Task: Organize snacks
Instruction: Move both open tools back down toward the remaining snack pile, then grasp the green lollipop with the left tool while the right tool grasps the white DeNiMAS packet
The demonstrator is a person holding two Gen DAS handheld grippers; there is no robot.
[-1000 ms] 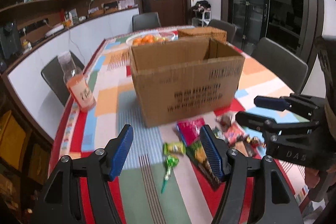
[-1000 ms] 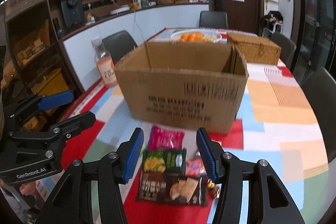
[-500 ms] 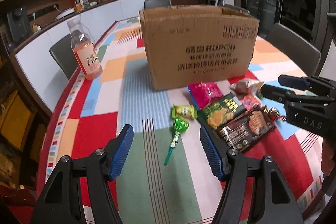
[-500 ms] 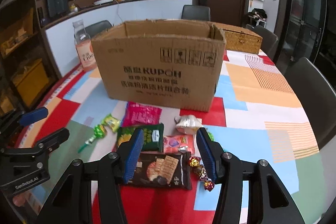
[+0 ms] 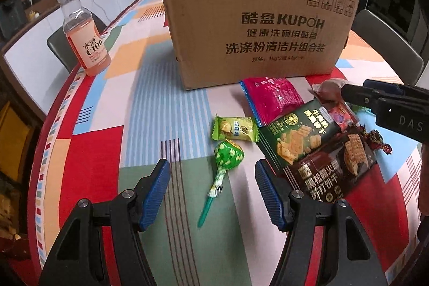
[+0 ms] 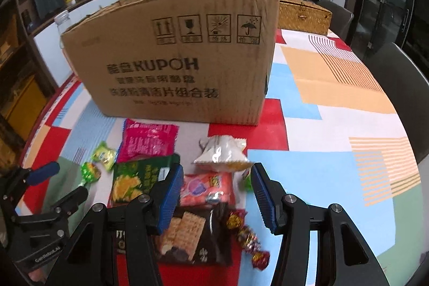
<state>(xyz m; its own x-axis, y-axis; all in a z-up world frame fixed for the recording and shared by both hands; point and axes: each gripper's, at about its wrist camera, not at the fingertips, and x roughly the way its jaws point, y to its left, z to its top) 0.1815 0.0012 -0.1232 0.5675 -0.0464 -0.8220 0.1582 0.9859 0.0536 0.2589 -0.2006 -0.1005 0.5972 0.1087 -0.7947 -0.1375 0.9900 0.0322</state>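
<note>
Snacks in glossy crinkled wrappers lie before the corrugated cardboard box [image 5: 257,26]; a green foil lollipop [image 5: 228,160] lies between the left gripper's [image 5: 211,192] parted ribbed pads. Right view: right gripper [image 6: 217,195] spread, empty, above a pink packet [image 6: 206,188] on the patchwork tablecloth [image 6: 335,103].

A cardboard box [image 5: 254,26] at twelve o'clock reads "KUPOH" in bold with Chinese lines beneath, the stamp "20271128" near its top, and four handling symbols at one o'clock. A bottle [image 5: 85,36] at ten o'clock is labelled "C100". One gripper body [image 5: 402,114] reads "DAS", the other [image 6: 40,240] "GenRobot.AI".
</note>
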